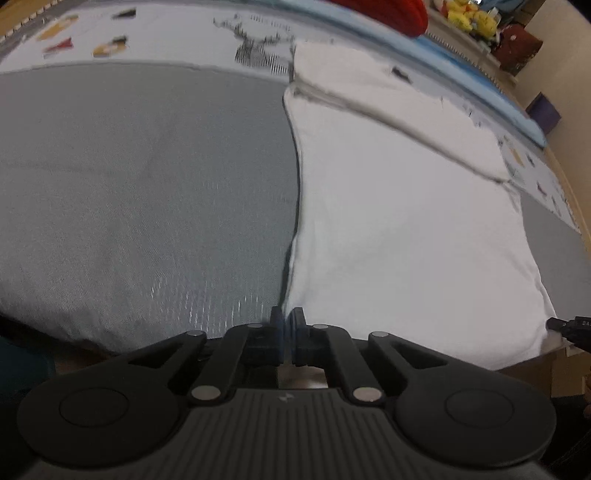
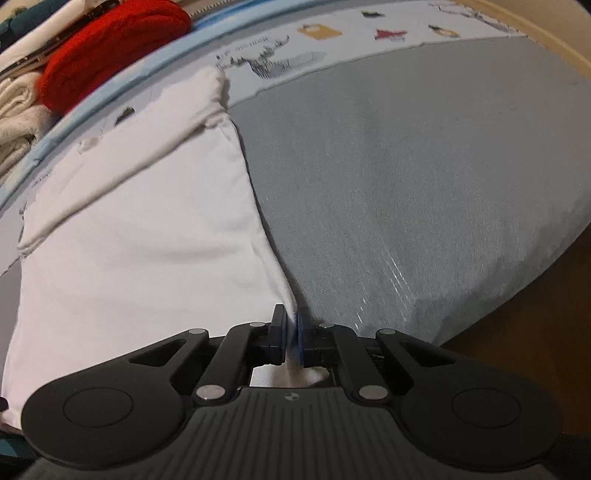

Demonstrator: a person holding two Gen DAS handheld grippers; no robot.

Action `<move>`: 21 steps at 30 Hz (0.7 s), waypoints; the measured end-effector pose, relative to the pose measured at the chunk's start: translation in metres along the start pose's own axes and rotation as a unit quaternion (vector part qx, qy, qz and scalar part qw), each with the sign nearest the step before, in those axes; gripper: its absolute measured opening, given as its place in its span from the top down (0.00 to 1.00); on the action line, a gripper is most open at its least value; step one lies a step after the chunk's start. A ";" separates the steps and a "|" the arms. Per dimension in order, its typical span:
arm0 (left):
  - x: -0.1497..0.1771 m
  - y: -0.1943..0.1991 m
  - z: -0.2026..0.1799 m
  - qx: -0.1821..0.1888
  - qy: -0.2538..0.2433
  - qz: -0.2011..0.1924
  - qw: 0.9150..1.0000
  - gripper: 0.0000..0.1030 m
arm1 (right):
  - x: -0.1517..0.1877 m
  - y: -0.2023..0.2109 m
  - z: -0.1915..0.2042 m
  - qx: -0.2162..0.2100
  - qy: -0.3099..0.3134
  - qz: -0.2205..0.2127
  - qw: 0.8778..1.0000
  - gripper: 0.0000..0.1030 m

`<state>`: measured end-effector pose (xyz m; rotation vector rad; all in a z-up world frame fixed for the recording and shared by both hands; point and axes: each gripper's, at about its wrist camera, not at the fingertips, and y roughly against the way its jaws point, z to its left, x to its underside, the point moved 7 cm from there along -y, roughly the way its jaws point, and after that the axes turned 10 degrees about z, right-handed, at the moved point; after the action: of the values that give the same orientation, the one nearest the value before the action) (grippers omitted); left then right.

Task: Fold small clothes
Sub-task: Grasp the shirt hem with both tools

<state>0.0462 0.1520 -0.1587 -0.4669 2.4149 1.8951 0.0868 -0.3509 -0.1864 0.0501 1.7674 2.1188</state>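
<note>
A white garment (image 1: pixel 399 221) lies flat on a grey mat (image 1: pixel 147 177), its hem toward me and a sleeve folded across its far part. My left gripper (image 1: pixel 287 321) is shut on the garment's near left corner at the hem. In the right wrist view the same white garment (image 2: pixel 140 221) spreads to the left. My right gripper (image 2: pixel 291 325) is shut on its near right corner, with white cloth bunched between the fingers. The right gripper's tip (image 1: pixel 565 326) shows at the right edge of the left wrist view.
The grey mat (image 2: pixel 406 184) lies on a printed white cloth (image 2: pixel 332 33) with small pictures. A red knitted item (image 2: pixel 110 48) and folded pale towels (image 2: pixel 18 110) sit at the far side. Yellow soft toys (image 1: pixel 472 18) stand on a shelf beyond.
</note>
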 end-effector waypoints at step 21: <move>0.012 -0.025 0.000 -0.023 -0.012 0.045 0.999 0.84 | 0.013 -0.015 0.005 0.030 0.036 0.043 0.998 0.86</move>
<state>0.0412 0.1438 -0.1846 -0.3428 2.4210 1.9831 0.0800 -0.3399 -0.2026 0.0682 1.9028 2.1527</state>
